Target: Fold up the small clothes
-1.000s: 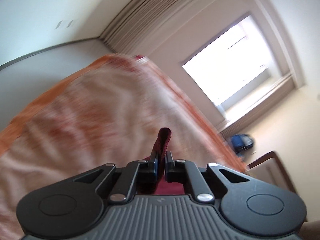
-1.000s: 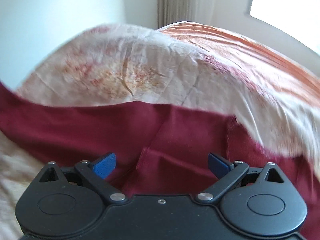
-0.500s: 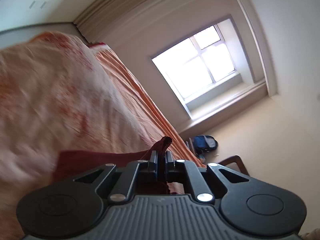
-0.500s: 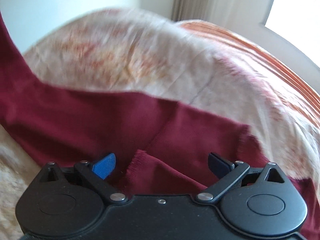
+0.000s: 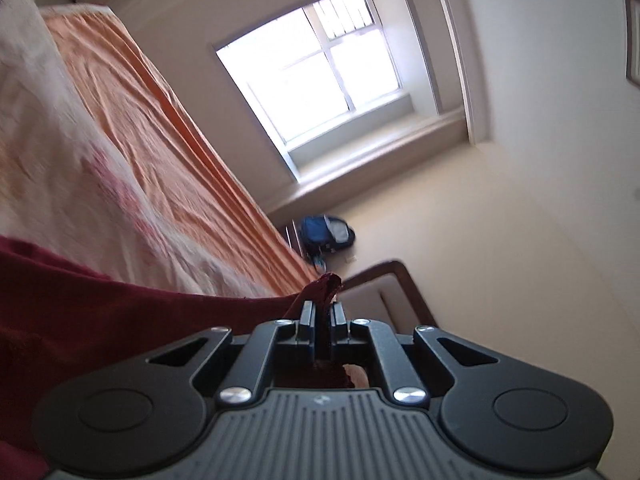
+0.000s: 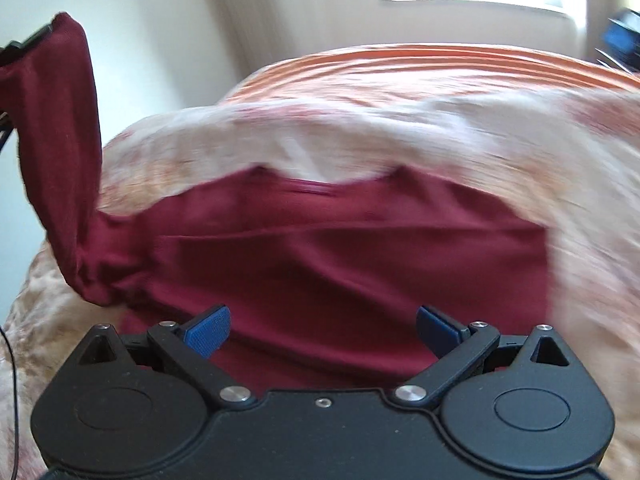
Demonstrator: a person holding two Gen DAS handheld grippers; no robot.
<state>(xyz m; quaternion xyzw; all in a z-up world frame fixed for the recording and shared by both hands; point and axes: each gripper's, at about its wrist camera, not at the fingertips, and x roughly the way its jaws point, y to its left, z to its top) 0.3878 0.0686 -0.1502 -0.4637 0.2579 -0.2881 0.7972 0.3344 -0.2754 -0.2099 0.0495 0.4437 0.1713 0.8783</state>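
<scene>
A dark red garment (image 6: 340,248) lies spread on the bed, blurred in the right wrist view. One end of it (image 6: 60,100) is pulled up high at the left of that view. My left gripper (image 5: 322,308) is shut on an edge of the garment (image 5: 100,320), and a tuft of cloth sticks out past its tips. My right gripper (image 6: 324,324) hangs open over the near edge of the garment. Its blue pads (image 6: 208,332) stand wide apart with nothing pinched between them.
The bed has a cream and orange patterned cover (image 5: 120,140). Beyond its far side are a bright window (image 5: 320,72), a blue backpack (image 5: 326,234) on the floor and a dark wooden frame (image 5: 400,292). A thin black cable (image 6: 8,352) lies at the bed's left.
My left gripper has swung sideways with the red cloth, its view turning from the bed to the window. In the right view the garment's left end has risen; the right gripper stays open.
</scene>
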